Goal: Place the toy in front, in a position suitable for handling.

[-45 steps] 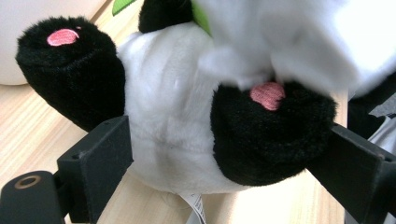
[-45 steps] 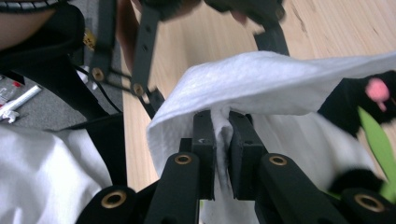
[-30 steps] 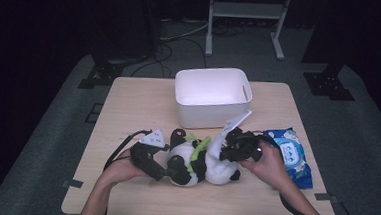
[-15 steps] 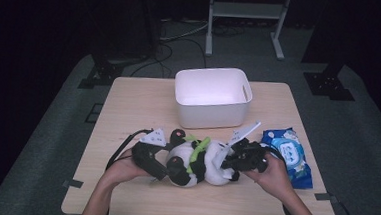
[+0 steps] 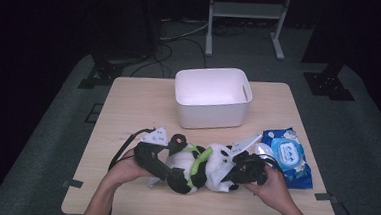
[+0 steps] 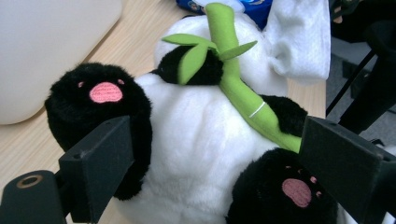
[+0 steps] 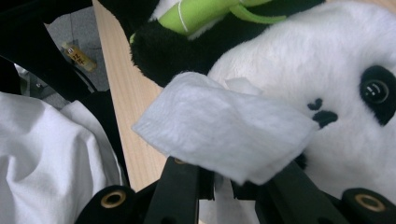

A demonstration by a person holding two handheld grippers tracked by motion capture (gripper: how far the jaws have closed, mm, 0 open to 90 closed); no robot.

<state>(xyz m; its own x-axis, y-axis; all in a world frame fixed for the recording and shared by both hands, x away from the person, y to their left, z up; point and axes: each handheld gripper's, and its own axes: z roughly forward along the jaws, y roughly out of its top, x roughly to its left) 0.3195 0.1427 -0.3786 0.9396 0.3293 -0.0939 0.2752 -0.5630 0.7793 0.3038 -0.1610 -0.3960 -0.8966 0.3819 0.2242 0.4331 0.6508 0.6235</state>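
Near the table's front edge lay the panda plush, its long axis running left to right, body gripped between the wide-set jaws of the left gripper. Right gripper, nearer the face, pinched a white wipe against its muzzle.
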